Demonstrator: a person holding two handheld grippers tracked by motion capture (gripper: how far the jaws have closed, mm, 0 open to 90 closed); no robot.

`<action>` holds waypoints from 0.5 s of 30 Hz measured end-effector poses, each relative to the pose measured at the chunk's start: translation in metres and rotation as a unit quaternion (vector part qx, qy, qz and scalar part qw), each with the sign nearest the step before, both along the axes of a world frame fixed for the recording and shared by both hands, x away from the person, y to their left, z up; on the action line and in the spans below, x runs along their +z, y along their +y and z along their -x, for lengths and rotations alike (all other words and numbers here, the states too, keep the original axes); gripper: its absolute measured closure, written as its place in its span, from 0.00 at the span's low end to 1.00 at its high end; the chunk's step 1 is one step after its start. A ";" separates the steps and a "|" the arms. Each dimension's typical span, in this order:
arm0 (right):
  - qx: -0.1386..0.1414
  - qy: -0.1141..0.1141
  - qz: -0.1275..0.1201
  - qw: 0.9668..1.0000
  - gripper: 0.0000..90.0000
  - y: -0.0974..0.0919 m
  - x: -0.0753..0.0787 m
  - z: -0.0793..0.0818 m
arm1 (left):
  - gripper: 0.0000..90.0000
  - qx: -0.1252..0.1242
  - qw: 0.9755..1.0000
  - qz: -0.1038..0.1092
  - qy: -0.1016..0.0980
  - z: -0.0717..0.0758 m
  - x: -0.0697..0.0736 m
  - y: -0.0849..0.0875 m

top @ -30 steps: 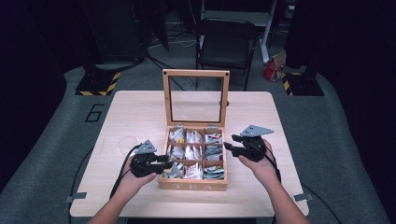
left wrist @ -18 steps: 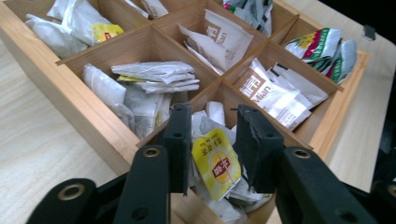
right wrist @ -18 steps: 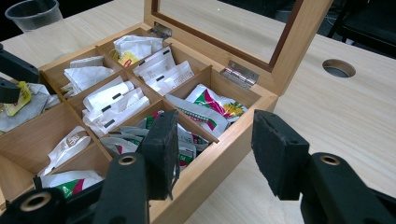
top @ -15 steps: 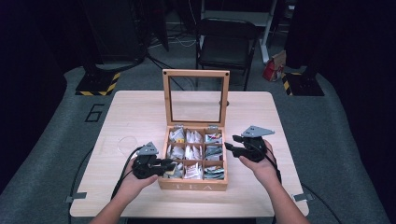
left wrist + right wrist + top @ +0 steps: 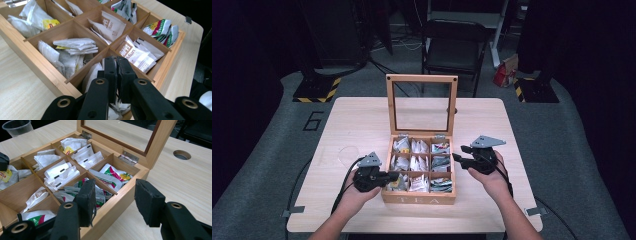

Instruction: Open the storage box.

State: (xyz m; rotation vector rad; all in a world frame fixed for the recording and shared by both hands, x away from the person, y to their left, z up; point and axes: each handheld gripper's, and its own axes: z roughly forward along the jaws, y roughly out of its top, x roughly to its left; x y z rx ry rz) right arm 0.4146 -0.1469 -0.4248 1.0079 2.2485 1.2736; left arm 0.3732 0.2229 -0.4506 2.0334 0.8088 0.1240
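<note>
Wooden tea box (image 5: 418,199); left tongs (image 5: 116,65) shut

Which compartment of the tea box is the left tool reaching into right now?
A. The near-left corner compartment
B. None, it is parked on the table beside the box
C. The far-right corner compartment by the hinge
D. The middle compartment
A: in the high view the left tool sits over the near-left corner of the tea box, and its own view shows the jaws closed together down among the sachets there.
</note>
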 end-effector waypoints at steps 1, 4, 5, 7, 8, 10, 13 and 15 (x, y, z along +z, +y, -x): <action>0.001 -0.001 -0.001 1.000 0.57 0.000 0.000 0.000 | 0.97 0.000 1.000 0.000 0.000 0.000 0.000 0.000; -0.002 -0.001 -0.004 1.000 0.57 0.000 0.001 0.001 | 0.98 0.000 1.000 0.004 -0.003 0.001 0.005 0.000; 0.000 -0.002 -0.003 1.000 0.57 0.000 0.001 0.001 | 0.98 -0.002 1.000 0.002 -0.009 0.000 0.006 0.001; 0.000 -0.003 -0.003 1.000 0.57 0.000 0.002 0.001 | 0.98 -0.001 1.000 0.003 -0.004 0.000 0.008 0.001; -0.001 -0.003 -0.003 1.000 0.57 -0.001 0.002 0.001 | 0.98 0.000 1.000 0.003 -0.011 0.000 0.011 0.002; 0.001 -0.004 -0.002 1.000 0.57 -0.001 0.002 0.001 | 0.98 0.001 1.000 0.002 -0.014 -0.001 0.014 0.003; 0.001 -0.003 -0.003 1.000 0.57 -0.001 0.002 0.001 | 0.98 0.000 1.000 0.004 -0.019 -0.001 0.021 0.005; 0.000 -0.002 -0.001 1.000 0.57 -0.002 0.002 0.001 | 0.98 0.002 1.000 0.003 -0.018 0.000 0.023 0.005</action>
